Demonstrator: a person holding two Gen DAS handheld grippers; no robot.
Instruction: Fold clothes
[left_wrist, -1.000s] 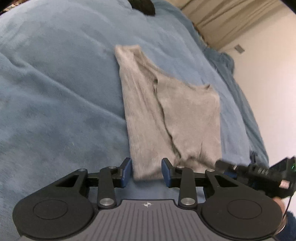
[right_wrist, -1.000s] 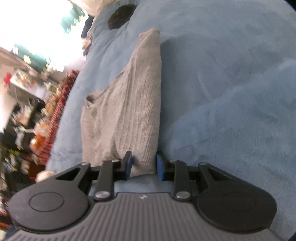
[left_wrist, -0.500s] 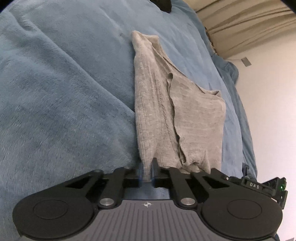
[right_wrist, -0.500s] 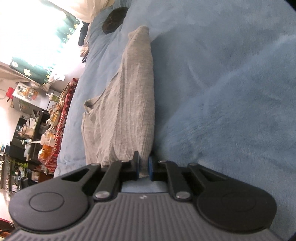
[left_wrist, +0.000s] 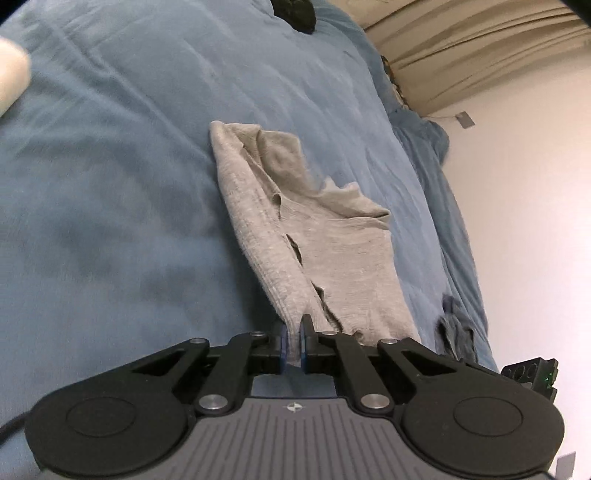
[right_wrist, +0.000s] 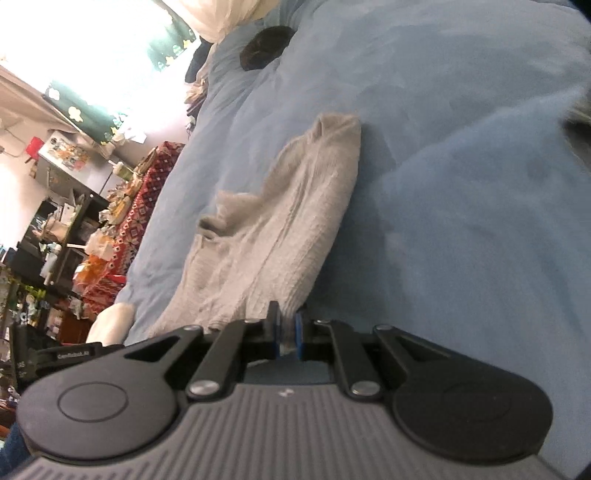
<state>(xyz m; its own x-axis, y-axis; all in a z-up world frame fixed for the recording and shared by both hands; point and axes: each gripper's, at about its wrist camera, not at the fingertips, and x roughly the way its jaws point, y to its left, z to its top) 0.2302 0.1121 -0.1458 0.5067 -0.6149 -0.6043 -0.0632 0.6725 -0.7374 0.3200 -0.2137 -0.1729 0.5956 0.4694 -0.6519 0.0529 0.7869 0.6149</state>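
Nearest in the left wrist view, the left gripper (left_wrist: 293, 345) has its fingers pinching the near hem corner of one grey knit garment (left_wrist: 332, 266), cloth squeezed thin between the blue pads. In the right wrist view the right gripper (right_wrist: 286, 338) does the same on the other near corner, fingers pressed onto grey fabric. Both near corners are off the bed (left_wrist: 110, 221); the rest of the garment trails away from the grippers and lies on the blue blanket, far end bunched and partly doubled over.

Handling, judged: light, soft, limp ribbed knit. It sags and creases between the two holds, no stiffness, so it will drape wherever it is carried. The plush blanket probably drags on it a bit. Best holds are the hem corners as now, or the edge seams; a mid-panel pinch would just bunch it.

Counts: one grey garment, two grippers, one bed. One small dark crumpled cloth (left_wrist: 456, 334) sits beside the garment near the bed's edge. Farther off, one black object (left_wrist: 293, 13) lies at the far end of the bed, too unclear to identify. Beyond that, curtains and cluttered shelves (right_wrist: 55, 229).
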